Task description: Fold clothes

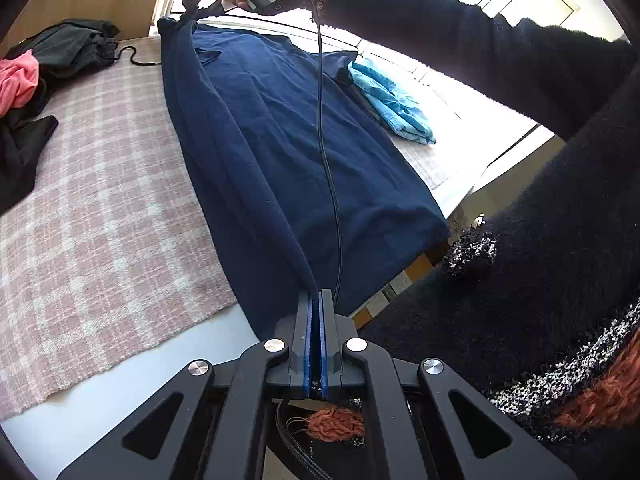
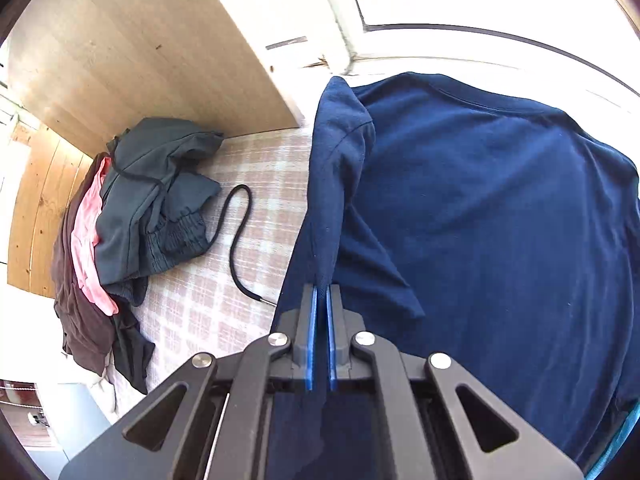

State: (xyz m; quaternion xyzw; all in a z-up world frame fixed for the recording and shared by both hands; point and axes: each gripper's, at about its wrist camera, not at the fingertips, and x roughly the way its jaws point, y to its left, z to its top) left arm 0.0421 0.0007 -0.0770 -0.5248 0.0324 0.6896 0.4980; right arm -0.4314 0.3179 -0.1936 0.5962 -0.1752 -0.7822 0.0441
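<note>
A navy T-shirt [image 1: 304, 128] lies spread on a pink checked blanket [image 1: 100, 200]. Its left side edge is lifted into a taut ridge between both grippers. My left gripper [image 1: 319, 293] is shut on the near end of that ridge, by the hem. At the far end, a gloved hand holds my right gripper [image 1: 185, 14], which pinches the fabric there. In the right wrist view the right gripper [image 2: 322, 286] is shut on the T-shirt [image 2: 500, 220] at the sleeve side, and the sleeve [image 2: 344, 132] hangs folded over the body.
A pile of dark green, pink and black clothes [image 2: 132, 208] sits at the blanket's left, with a black cord [image 2: 236, 232] beside it. A light blue garment [image 1: 392, 104] lies right of the shirt. A cable [image 1: 328, 160] hangs over the shirt. A black fuzzy sleeve [image 1: 480, 40] crosses above.
</note>
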